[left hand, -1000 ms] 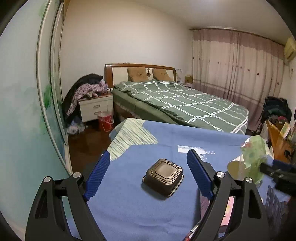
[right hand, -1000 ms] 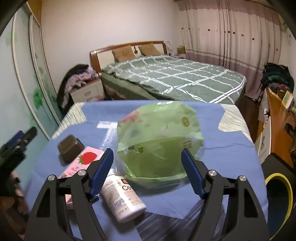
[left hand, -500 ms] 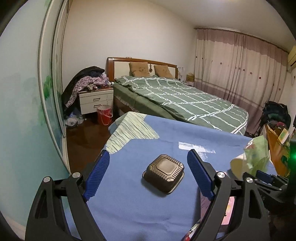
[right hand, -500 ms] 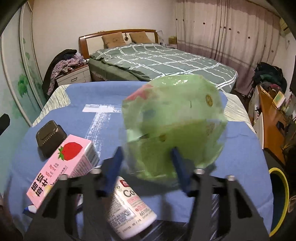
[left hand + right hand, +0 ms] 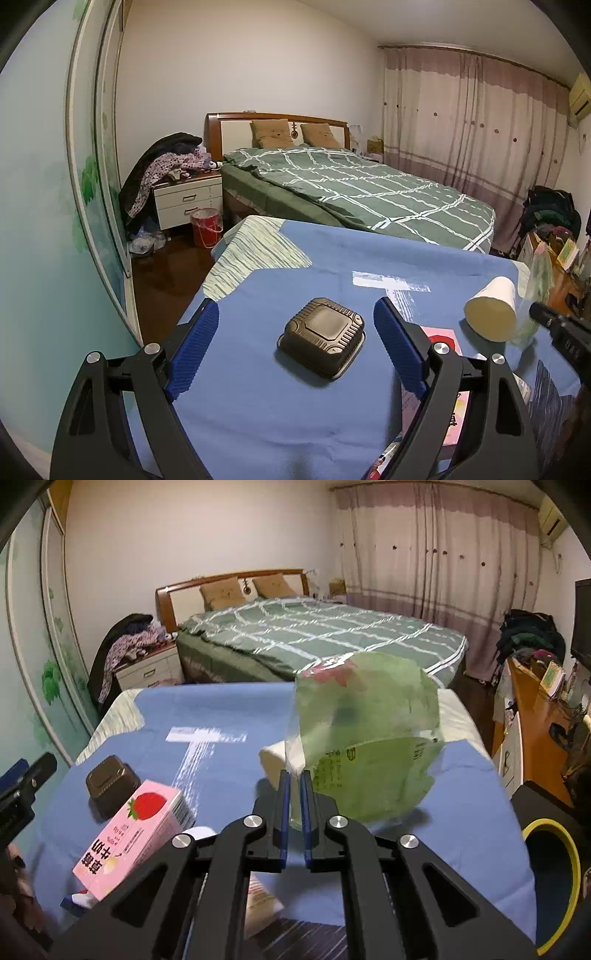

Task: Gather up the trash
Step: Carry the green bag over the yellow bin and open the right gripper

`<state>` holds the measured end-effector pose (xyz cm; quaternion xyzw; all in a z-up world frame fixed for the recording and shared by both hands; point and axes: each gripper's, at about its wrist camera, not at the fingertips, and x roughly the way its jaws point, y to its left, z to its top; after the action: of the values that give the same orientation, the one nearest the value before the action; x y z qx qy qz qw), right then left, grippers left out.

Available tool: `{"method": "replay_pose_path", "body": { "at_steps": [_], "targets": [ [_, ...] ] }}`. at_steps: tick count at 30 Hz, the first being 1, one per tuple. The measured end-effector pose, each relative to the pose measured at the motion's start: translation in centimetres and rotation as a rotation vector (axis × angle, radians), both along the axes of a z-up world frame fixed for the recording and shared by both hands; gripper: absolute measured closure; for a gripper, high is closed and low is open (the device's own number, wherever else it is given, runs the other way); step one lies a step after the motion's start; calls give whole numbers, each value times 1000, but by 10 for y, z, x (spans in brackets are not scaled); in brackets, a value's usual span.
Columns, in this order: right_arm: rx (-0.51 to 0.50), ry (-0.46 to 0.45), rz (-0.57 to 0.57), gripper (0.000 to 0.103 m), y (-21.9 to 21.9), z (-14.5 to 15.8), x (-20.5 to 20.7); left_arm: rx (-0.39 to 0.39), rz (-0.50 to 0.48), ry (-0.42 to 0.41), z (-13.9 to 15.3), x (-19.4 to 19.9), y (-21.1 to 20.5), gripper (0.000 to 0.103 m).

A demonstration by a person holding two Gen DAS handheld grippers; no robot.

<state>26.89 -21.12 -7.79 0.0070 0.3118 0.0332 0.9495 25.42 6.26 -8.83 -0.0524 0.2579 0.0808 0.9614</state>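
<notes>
The right tool [image 5: 294,812] has its two blue fingers nearly together, pinching a fold of the thin green bag [image 5: 369,738] at its lower left corner. The bag stands up and to the right of the grip, billowed and slightly blurred, clear of the blue worktop [image 5: 461,812] as far as I can judge. A pale roll [image 5: 273,762] lies just behind the bag's left edge; whether the two touch cannot be told from here.

The bin [image 5: 550,878] with the yellow rim sits low at the right edge of the right view, beside the worktop and below its level. That is the relation the next move turns on: the bag must travel to the right and down from the right tool, and the right hand is the nearer one by far. The bag hangs loosely from one corner, so it may swing or catch the rim.

The left tool [image 5: 295,347] is spread wide and holds nothing. The dark tray [image 5: 321,341] lies flat on the worktop straight ahead, between its fingers but touching neither. The pink carton [image 5: 129,834] lies to the tray's right, near the bottle [image 5: 201,832], both still on the worktop
</notes>
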Motion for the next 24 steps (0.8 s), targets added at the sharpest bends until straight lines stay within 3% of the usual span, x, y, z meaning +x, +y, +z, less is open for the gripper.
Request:
{"method": "replay_pose_path", "body": {
  "at_steps": [11,16,24],
  "targets": [
    [37,-54,-49,97,-23,17,-4,20,-21,-5,1,0,-10,18],
    [54,-83,-71,97,-35,31,-9,-10,-53,28,-2,3,-11,18],
    [81,-105,-125,97,-95,63,-44,-23,-77,29,-4,5,-12,18]
  ]
}}
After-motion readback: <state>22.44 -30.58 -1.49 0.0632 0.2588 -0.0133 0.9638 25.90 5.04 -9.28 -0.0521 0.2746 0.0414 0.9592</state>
